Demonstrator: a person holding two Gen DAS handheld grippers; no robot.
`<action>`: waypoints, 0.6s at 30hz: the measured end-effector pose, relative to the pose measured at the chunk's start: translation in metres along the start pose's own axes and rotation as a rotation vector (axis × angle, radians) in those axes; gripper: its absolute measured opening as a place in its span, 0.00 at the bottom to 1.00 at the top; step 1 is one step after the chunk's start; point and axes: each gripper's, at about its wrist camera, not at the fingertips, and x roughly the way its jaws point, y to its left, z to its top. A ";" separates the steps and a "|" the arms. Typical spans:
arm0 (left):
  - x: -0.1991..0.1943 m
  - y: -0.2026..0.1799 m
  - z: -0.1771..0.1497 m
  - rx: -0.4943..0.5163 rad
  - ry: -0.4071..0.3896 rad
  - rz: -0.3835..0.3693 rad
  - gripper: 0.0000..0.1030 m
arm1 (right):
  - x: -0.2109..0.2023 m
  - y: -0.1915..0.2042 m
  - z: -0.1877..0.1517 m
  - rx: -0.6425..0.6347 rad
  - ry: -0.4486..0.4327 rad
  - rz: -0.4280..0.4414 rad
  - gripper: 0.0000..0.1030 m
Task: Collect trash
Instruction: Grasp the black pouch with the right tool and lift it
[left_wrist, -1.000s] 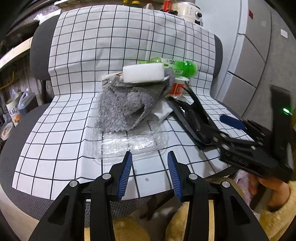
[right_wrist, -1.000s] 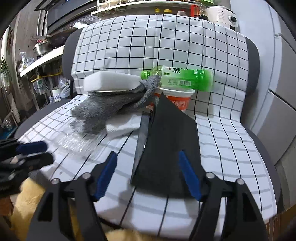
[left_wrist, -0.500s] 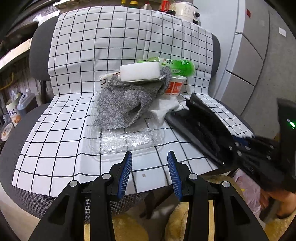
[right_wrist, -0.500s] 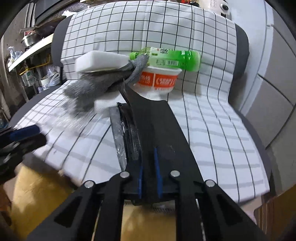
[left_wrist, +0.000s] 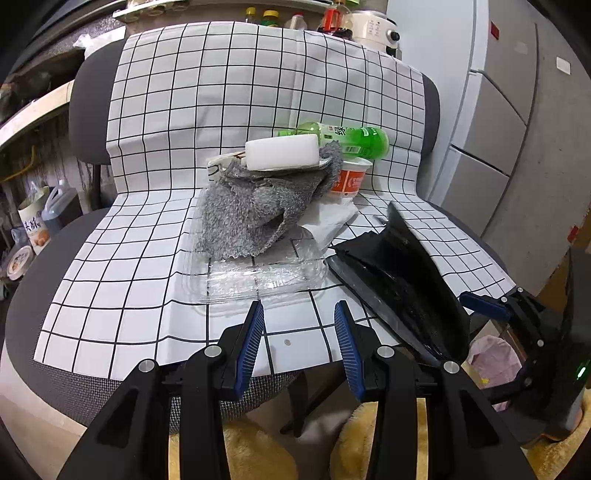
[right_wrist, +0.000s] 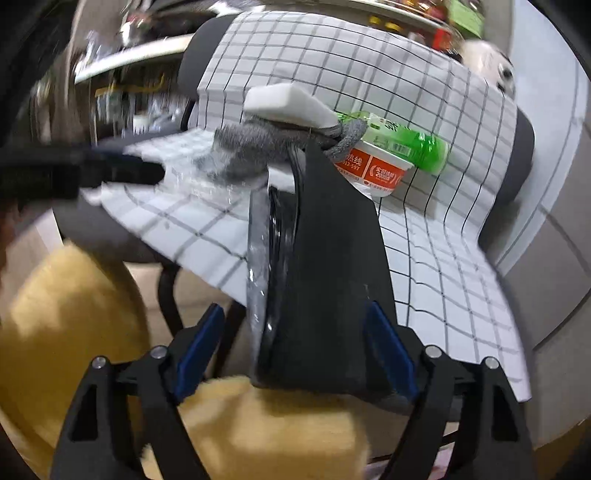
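A black plastic tray (left_wrist: 399, 273) lies tilted at the chair's front right edge, overhanging it. In the right wrist view the black tray (right_wrist: 332, 258) stands between the jaws of my right gripper (right_wrist: 293, 306), which are opening; the left pad is clear of it. My left gripper (left_wrist: 299, 314) hovers open and holds nothing at the front edge, just short of a clear plastic tray (left_wrist: 258, 277). Behind it are a grey cloth (left_wrist: 251, 210), a white foam block (left_wrist: 282, 151), a green bottle (left_wrist: 351, 136), a red cup (left_wrist: 349, 181) and white tissue (left_wrist: 328, 218).
The trash sits on a checked cloth (left_wrist: 147, 221) draped over a grey chair. A pink bag (left_wrist: 495, 354) lies on the floor at the lower right. Yellow fuzzy clothing (right_wrist: 74, 314) fills the space below the chair edge. Grey cabinets stand to the right.
Half a second ago my right gripper was shut on the black tray; it has dragged the tray toward the chair's front edge, rolled, and spread its jaws. The left gripper has stayed put.
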 end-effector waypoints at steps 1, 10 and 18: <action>0.000 -0.001 0.000 0.001 0.001 0.000 0.40 | 0.002 0.003 -0.002 -0.034 0.001 -0.028 0.78; 0.007 -0.005 0.001 0.006 0.014 -0.003 0.40 | 0.029 0.019 -0.014 -0.234 0.021 -0.207 0.78; 0.005 0.000 0.004 -0.004 0.006 0.007 0.40 | 0.002 -0.003 -0.003 -0.145 -0.028 -0.173 0.45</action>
